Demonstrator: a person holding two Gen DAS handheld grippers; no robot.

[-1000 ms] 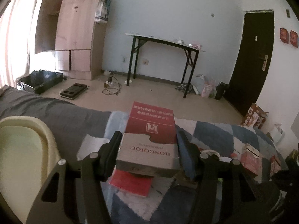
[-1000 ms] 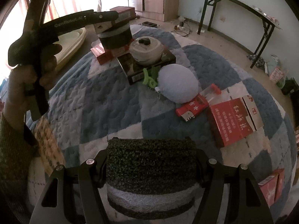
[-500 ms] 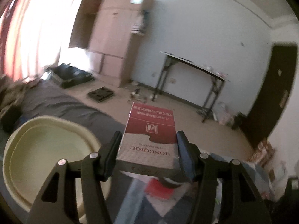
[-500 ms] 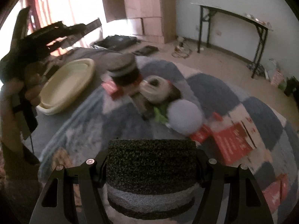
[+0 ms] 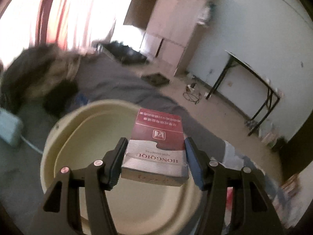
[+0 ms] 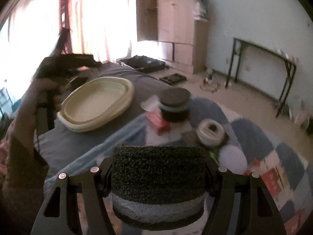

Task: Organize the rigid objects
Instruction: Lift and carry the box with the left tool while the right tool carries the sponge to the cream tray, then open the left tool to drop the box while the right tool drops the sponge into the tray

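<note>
My left gripper (image 5: pixel 155 156) is shut on a red and silver cigarette box (image 5: pixel 157 141) and holds it above the cream oval basin (image 5: pixel 58 146). My right gripper (image 6: pixel 158 168) is shut on a round black and grey sponge block (image 6: pixel 158 178) over the bed. In the right wrist view the basin (image 6: pixel 97 103) lies on the grey sheet at the left, with the hand holding the left gripper (image 6: pixel 64 66) behind it. A second black and grey sponge block (image 6: pixel 175 105), a white round tin (image 6: pixel 211 132) and red boxes (image 6: pixel 272 182) lie on the blue checked quilt.
A pale ball (image 6: pixel 232 158) lies by the tin. Dark clothes (image 5: pixel 39 72) lie on the bed beyond the basin. A wardrobe (image 6: pixel 176 29), a black folding table (image 6: pixel 264 58) and floor clutter stand past the bed.
My left gripper has swung left with the cigarette box, from over the quilt to over the basin. My right gripper has lifted and tilted up with the sponge block.
</note>
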